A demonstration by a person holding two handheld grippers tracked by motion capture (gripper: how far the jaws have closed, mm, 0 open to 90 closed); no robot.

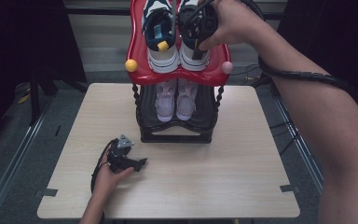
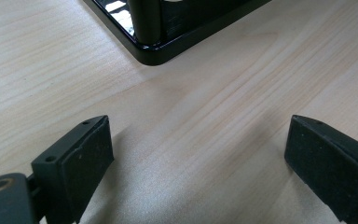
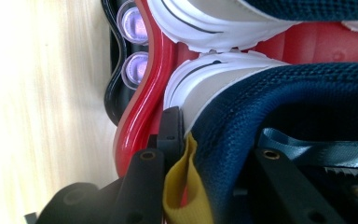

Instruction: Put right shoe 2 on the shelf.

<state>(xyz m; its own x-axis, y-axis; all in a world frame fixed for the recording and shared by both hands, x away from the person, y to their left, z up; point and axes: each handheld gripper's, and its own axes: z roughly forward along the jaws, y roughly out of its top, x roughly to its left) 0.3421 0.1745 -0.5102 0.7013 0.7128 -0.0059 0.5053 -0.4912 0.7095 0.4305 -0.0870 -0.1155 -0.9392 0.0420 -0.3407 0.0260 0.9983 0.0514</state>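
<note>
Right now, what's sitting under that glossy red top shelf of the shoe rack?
Under the glossy red top shelf, a pair of pale pink sneakers stands on the black lower shelf, toes toward the camera. Their heel ends are covered by the red shelf.

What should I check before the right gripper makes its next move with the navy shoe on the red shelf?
1. Right gripper shut on the heel of the right navy shoe: ok.
2. Shoe sole fully seated on the red shelf: cannot tell.
3. Left navy shoe resting on the shelf: ok.
4. Pink shoes on the black lower shelf undisturbed: ok.
5. Left gripper open over the table, apart from the rack: ok.
</note>
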